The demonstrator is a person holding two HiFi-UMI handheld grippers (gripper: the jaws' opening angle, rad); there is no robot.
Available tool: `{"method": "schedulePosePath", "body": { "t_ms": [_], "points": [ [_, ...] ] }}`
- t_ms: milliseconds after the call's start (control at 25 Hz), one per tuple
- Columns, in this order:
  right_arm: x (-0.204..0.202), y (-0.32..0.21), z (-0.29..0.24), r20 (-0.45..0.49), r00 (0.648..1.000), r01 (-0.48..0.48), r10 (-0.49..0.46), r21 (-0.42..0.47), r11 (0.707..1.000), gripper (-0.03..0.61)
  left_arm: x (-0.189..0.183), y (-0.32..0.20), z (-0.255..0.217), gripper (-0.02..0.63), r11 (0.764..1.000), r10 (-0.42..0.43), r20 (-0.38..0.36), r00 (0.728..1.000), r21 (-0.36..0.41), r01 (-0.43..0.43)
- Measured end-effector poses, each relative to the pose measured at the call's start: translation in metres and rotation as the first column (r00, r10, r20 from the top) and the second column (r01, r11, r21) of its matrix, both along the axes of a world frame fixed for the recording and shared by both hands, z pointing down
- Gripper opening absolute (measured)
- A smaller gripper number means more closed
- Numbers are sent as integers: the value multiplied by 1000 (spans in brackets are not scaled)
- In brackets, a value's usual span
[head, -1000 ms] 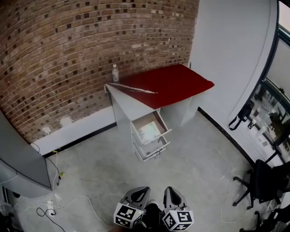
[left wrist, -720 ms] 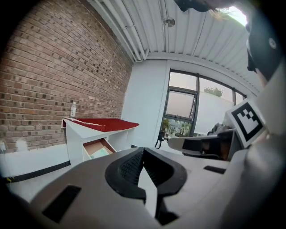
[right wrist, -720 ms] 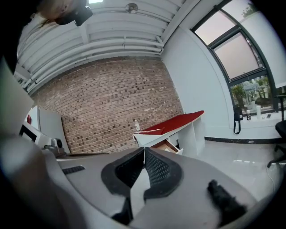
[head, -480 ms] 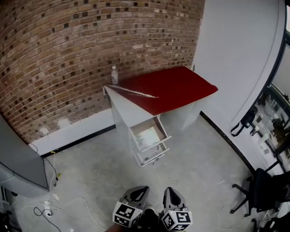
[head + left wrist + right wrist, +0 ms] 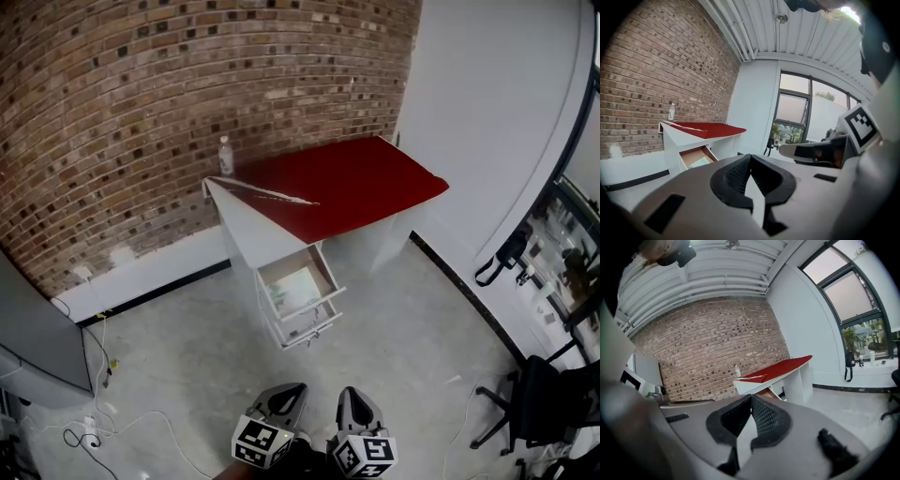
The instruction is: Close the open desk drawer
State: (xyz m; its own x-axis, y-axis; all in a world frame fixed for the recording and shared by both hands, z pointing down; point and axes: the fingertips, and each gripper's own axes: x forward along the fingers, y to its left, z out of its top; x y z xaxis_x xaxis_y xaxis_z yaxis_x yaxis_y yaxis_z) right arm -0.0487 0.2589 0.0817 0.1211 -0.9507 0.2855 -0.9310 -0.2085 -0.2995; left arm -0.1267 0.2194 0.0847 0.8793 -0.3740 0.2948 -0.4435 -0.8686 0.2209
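Observation:
The white desk with a red top (image 5: 352,183) stands against the brick wall. Its top drawer (image 5: 296,284) is pulled out, with pale paper inside; the drawer below (image 5: 311,325) sticks out a little. Both grippers sit at the bottom edge of the head view, well short of the desk: the left gripper (image 5: 287,396) and the right gripper (image 5: 355,398), side by side. In the left gripper view the left gripper (image 5: 750,158) is shut on nothing, with the open drawer (image 5: 695,157) far ahead to its left. The right gripper (image 5: 751,398) is shut and empty, and the desk (image 5: 780,369) lies beyond it.
A small bottle (image 5: 225,155) stands on the desk's back corner. Cables (image 5: 98,422) trail over the concrete floor at the left beside a grey panel (image 5: 37,337). A black office chair (image 5: 544,398) stands at the right, and a dark bag (image 5: 502,255) hangs by the window wall.
In the head view the desk and drawer have slid left and a little down. Both grippers keep their place at the bottom edge, jaws unchanged.

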Motion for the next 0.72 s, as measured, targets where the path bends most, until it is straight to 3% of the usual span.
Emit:
{"method": "schedulePosePath", "body": {
  "t_ms": [720],
  "points": [
    [20, -13, 22, 67, 997, 28, -26, -21, 999, 11, 18, -17, 20, 9, 997, -68, 57, 996, -24, 69]
  ]
}}
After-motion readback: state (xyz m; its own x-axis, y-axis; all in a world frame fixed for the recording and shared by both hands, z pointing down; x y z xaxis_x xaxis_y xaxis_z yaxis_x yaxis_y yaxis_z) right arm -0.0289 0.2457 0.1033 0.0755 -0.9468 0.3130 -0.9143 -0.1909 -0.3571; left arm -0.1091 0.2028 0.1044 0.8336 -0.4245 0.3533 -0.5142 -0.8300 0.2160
